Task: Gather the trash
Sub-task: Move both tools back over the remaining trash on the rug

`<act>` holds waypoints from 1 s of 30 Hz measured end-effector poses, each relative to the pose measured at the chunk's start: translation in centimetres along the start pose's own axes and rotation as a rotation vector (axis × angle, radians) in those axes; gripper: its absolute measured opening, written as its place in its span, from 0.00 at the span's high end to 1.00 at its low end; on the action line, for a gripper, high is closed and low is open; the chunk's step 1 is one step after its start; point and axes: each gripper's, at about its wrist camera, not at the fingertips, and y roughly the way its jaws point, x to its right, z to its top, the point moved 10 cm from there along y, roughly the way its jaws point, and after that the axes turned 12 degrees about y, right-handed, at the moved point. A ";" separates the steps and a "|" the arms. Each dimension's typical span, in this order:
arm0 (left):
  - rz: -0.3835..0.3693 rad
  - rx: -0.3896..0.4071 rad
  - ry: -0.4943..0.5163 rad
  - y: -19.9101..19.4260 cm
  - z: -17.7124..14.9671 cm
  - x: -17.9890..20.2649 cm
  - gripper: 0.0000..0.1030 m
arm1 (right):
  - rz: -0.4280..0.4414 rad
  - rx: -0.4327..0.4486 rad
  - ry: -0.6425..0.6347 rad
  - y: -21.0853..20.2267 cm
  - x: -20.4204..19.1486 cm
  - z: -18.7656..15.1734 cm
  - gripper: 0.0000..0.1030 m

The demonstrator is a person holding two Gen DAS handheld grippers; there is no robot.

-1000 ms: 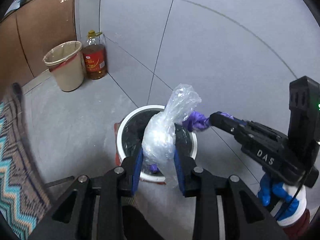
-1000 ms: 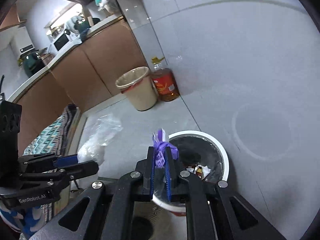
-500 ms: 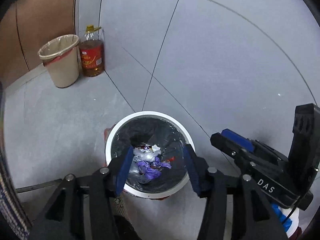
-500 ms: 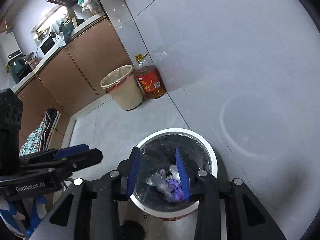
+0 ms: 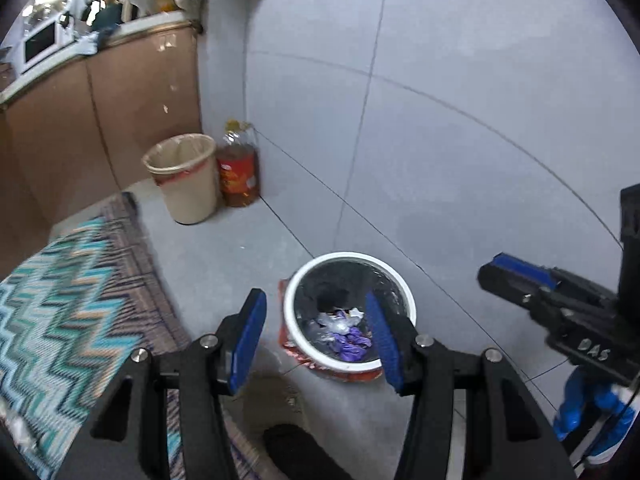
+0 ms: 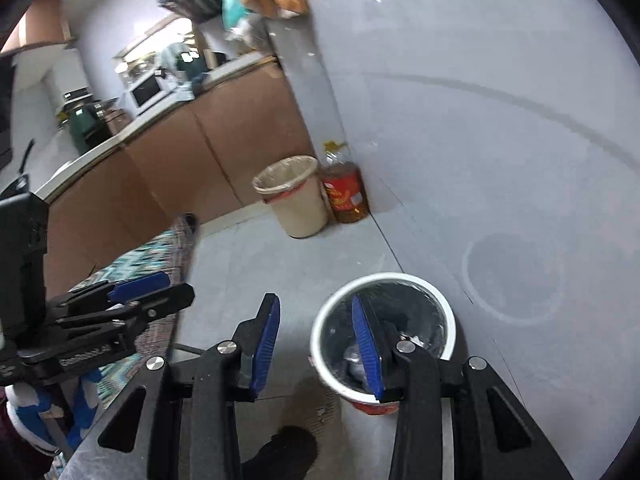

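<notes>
A bin [image 5: 349,316] stands near on the floor [image 5: 440,160], trash [image 5: 344,330] inside. Far left, a basket [image 5: 184,178] stands just left of a bottle [image 5: 238,172]. A rug [image 5: 68,280] lies left.

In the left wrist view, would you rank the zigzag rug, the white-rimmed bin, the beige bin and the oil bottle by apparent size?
1. Zigzag rug, largest by far.
2. White-rimmed bin and beige bin: they look alike, and the white-rimmed one is nearer the camera, so I will not rank them.
3. Oil bottle, smallest.

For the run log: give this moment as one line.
left hand-held gripper: open, empty | right hand-held gripper: open, empty | trash: in white bin
</notes>
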 end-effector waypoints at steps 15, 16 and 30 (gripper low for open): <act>0.142 0.108 -0.074 -15.9 -8.8 -10.4 0.51 | 0.154 0.028 -0.229 -6.2 -17.0 -3.9 0.56; 0.149 0.109 -0.085 -16.5 -9.5 -11.1 0.51 | 0.167 0.025 -0.240 -6.2 -18.1 -4.2 0.56; 0.318 0.073 -0.365 -23.2 -23.6 -28.4 0.51 | 0.293 -0.114 -0.353 -0.8 -29.4 -10.1 0.56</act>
